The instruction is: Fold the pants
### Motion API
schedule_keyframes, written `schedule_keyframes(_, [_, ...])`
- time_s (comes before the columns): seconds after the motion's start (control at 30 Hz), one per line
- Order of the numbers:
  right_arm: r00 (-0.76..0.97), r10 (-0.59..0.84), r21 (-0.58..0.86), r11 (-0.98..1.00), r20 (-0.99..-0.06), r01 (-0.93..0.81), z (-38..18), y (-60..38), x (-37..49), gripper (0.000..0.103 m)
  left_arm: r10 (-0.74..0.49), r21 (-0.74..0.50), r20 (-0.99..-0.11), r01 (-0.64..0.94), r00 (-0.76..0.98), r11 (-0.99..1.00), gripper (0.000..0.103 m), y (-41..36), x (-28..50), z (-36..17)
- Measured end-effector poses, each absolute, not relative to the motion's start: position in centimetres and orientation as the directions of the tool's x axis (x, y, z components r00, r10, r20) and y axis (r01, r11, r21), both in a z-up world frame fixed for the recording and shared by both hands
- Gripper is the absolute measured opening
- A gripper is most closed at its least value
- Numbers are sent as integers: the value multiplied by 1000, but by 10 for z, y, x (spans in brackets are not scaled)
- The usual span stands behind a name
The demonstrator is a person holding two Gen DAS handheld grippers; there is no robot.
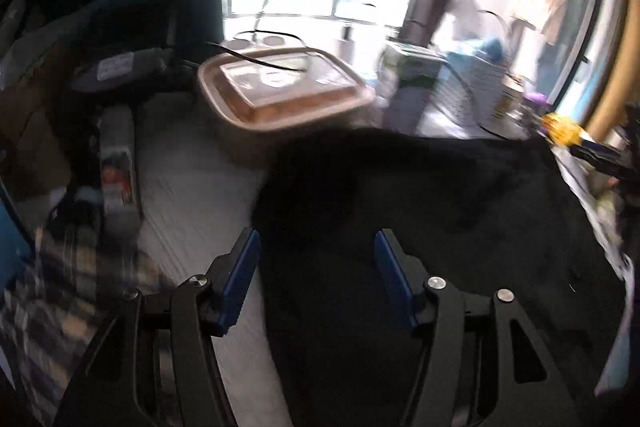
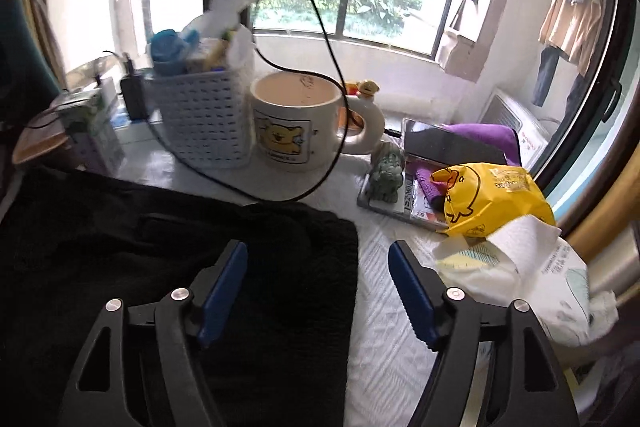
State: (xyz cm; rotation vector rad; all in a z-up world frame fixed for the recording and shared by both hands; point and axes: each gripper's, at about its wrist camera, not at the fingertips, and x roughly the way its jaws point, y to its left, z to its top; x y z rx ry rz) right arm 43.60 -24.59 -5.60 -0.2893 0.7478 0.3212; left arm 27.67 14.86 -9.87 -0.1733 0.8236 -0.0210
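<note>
- Left gripper (image 1: 316, 247): jaws spread wide, nothing between them; black metal links w/ flat blue pads (image 1: 240, 279). Hangs over left edge of pants (image 1: 420, 227).
- Right gripper (image 2: 318, 259): jaws likewise apart, holding nothing; straddles right edge of the pants, left pad over cloth, right pad over bare table cover (image 2: 384, 347).
- Pants: black, soft matte knit, folded to a thick rectangular slab; right edge straight, corner square. Lies flat on the white ribbed cover, mid-table.
- Left view motion-blurred; detail poor.
- Clutter behind: beige plastic lidded tub (image 1: 280, 95) near far-left corner of the pants; white perforated basket (image 2: 204, 115); glossy ceramic mug (image 2: 296, 123) w/ yellow bear print; thin black cable (image 2: 328, 75) looping down to far edge of the pants.
- Right side: crinkly yellow bag (image 2: 492, 199) and white tissue pack (image 2: 532, 279) just beside right pad; only a narrow free strip of cover there.
- Left side: plaid cloth (image 1: 72, 287), wider open strip of cover.
</note>
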Motion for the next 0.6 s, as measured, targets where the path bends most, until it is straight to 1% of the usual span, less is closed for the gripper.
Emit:
schedule_keyframes(0.1, [686,199,-138,905,-700,-403,-52,-247,411,76,-120,-162,-740,-3,661,987,60,136,254,-98])
schedule_keyframes(0.27, [677,212,-129,900,-705,-417,-49,-247,368,77,-190,-215,-750,39,633,976,60,118,214,-105])
schedule_keyframes(0.53, [630,240,-93,889,-739,-449,-68,-241,297,77,-283,-298,-792,62,542,952,60,93,181,-135])
schedule_keyframes(0.6, [615,251,-85,882,-747,-463,-74,-236,282,77,-264,-274,-786,69,559,959,61,88,175,-135])
